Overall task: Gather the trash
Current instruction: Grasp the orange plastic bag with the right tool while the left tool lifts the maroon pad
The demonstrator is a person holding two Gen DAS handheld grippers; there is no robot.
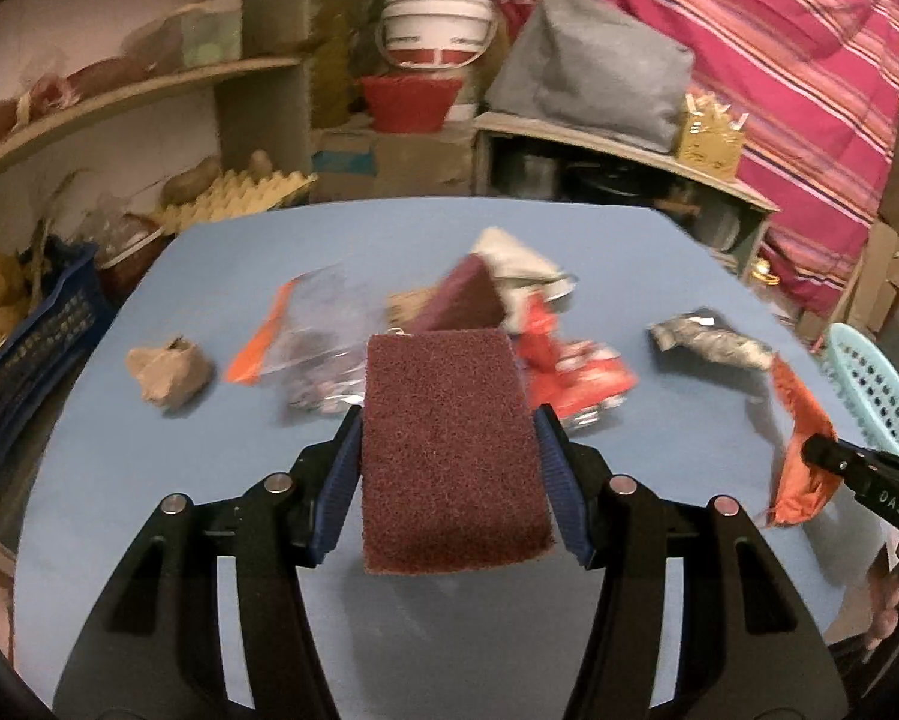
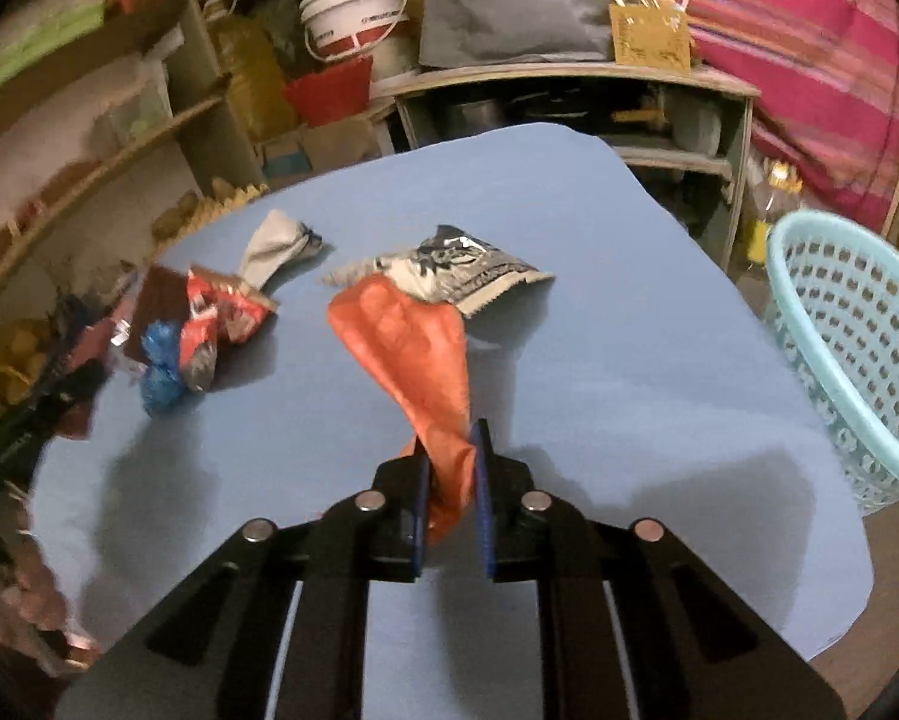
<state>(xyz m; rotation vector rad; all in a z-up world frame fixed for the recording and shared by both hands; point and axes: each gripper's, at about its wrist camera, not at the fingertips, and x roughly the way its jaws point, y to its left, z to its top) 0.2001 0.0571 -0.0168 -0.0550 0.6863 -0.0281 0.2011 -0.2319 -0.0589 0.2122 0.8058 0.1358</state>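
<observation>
My left gripper [image 1: 446, 420] is shut on a maroon scouring pad [image 1: 449, 450], held above the blue table [image 1: 659, 276]. My right gripper [image 2: 452, 438] is shut on an orange plastic scrap [image 2: 410, 354]; it also shows in the left wrist view [image 1: 800, 456]. On the table lie a grey printed wrapper [image 2: 455, 273], a red snack wrapper [image 2: 224, 312], a blue crumpled piece [image 2: 161, 369], a grey-white wrapper [image 2: 275, 249], a brown paper ball [image 1: 170, 369] and a clear bag with an orange strip [image 1: 305, 336]. A turquoise perforated basket [image 2: 857, 360] stands off the table's right edge.
Shelves [image 1: 119, 96] with an egg tray [image 1: 239, 195] and a blue crate [image 1: 23, 360] stand to the left. A white bucket [image 1: 437, 24], a red tub [image 1: 410, 99], a grey bag [image 1: 593, 66] on a low cabinet and a striped pink cloth [image 1: 779, 48] are behind the table.
</observation>
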